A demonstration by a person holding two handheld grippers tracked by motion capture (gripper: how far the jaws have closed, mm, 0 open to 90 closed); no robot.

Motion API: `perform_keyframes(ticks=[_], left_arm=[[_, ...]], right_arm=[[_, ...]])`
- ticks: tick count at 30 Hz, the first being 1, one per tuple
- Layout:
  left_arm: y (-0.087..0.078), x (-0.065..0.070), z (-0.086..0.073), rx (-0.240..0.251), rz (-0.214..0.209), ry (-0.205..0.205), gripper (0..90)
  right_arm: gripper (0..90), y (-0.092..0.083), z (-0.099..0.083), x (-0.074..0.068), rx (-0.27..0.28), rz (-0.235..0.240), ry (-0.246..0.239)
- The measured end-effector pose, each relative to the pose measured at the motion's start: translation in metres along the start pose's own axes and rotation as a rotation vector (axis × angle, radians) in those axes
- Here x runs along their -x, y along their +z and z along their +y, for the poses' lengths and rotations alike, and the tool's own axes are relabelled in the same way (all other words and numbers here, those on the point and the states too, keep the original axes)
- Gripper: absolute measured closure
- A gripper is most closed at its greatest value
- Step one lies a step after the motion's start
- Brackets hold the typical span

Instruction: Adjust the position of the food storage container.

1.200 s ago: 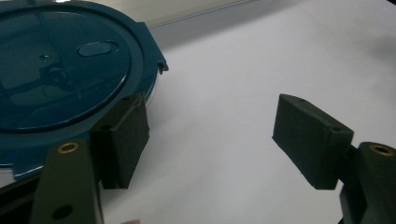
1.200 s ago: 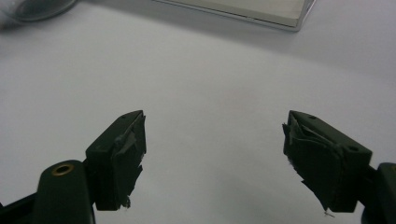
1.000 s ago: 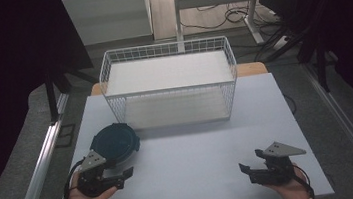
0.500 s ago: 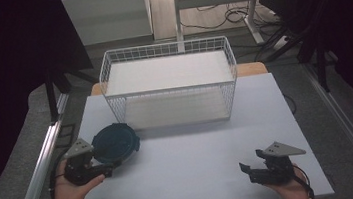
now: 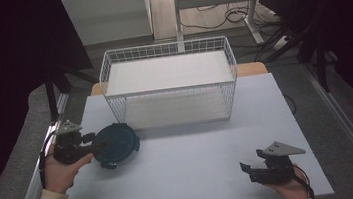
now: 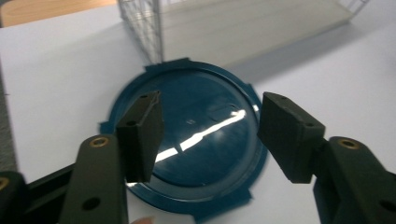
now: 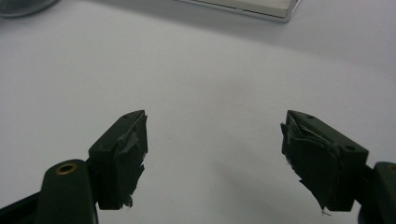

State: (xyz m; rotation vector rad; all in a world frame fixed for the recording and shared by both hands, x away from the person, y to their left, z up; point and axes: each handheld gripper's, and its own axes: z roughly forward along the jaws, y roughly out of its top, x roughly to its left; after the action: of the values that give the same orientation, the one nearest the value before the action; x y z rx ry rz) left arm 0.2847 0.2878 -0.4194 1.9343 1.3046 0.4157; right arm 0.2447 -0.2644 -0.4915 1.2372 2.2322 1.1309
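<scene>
Counting one blue lid (image 5: pixel 114 145), one wire basket (image 5: pixel 170 87), and two spread grippers: left gripper (image 5: pixel 90 145), right gripper (image 5: pixel 251 170)

A round dark-blue plastic lid (image 5: pixel 115 145) with small rim tabs lies flat on the bench at about 8 o'clock.

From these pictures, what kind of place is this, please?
Probably a lab or workshop set up for recording handling tasks, not a home. A plain white table holds a wire basket and a blue lid; cables lie on the floor behind it, and the surroundings are dark.
</scene>
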Motion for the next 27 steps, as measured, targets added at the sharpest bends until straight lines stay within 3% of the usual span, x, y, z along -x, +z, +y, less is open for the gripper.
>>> perform_keyframes(ticks=[9, 21, 27], left_arm=[[0.012, -0.031, 0.014, -0.040, 0.055, -0.021, 53.6], [0.048, -0.062, 0.022, -0.132, 0.101, -0.038, 86.1], [0.068, -0.073, 0.022, -0.182, 0.129, -0.039, 90.0]], right_arm=[[22.0, 0.000, 0.000, 0.001, -0.004, -0.006, 0.001], [22.1, 0.002, -0.001, 0.002, -0.016, -0.013, 0.001], [22.1, 0.003, -0.002, 0.002, -0.019, -0.016, 0.003]])
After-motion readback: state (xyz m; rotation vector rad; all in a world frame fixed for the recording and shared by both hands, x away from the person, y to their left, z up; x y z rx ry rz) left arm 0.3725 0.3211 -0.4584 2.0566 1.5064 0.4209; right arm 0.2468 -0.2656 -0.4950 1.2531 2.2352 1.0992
